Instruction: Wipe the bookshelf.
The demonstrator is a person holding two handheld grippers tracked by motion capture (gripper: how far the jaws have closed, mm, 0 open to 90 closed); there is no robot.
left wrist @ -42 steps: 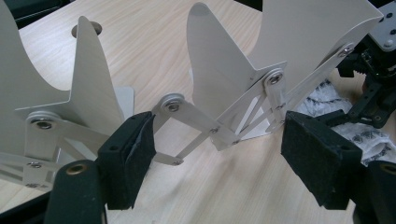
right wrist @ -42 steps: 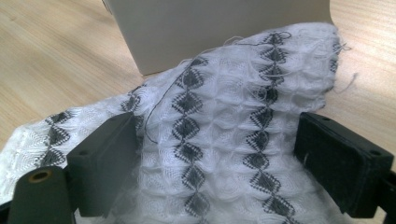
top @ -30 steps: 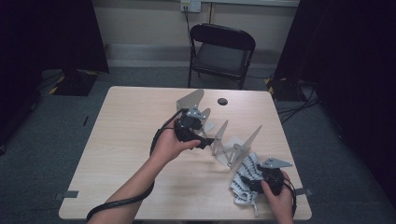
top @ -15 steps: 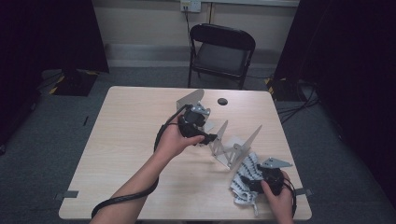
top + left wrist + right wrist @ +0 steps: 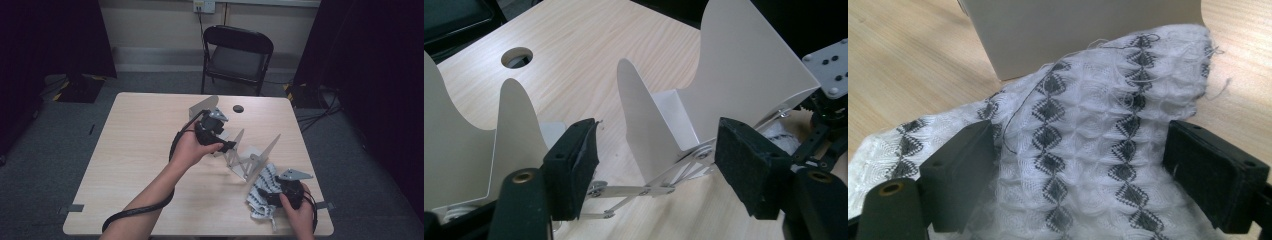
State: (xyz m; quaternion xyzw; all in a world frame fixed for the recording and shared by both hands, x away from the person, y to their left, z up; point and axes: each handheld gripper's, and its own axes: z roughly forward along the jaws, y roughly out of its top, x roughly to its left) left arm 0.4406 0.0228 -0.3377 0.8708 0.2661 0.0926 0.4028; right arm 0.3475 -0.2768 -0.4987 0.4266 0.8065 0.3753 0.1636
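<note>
The 2 fingers [image 5: 574, 175] of the left gripper [image 5: 659, 172] are seen spread apart, and they have just been closing a little. Between them stands 1 white panel [image 5: 644, 125] of the folding rack [image 5: 247, 157], but the pads are not pressed on it. The thin metal scissor links [image 5: 644, 190] of the rack run low between the fingers. In the high view the left gripper [image 5: 227, 146] is held by the left hand [image 5: 192, 150] at the middle of the table [image 5: 140, 150], at the left end of the rack.

The fingers [image 5: 958, 175] of the right gripper [image 5: 1088, 180] are also seen spread, with the white cloth with black diamonds [image 5: 1083, 145] lying between them. Whether the pads press on the cloth cannot be told. Just behind the cloth a white panel of the rack is seen. In the high view the right gripper [image 5: 265, 199] is held by the right hand [image 5: 297, 215] near the front right corner of the table, and the cloth [image 5: 262, 192] lies there, touching the right end of the rack.

A round hole [image 5: 238, 108] is seen in the table behind the rack, and a black chair [image 5: 237, 55] stands beyond the table.
</note>
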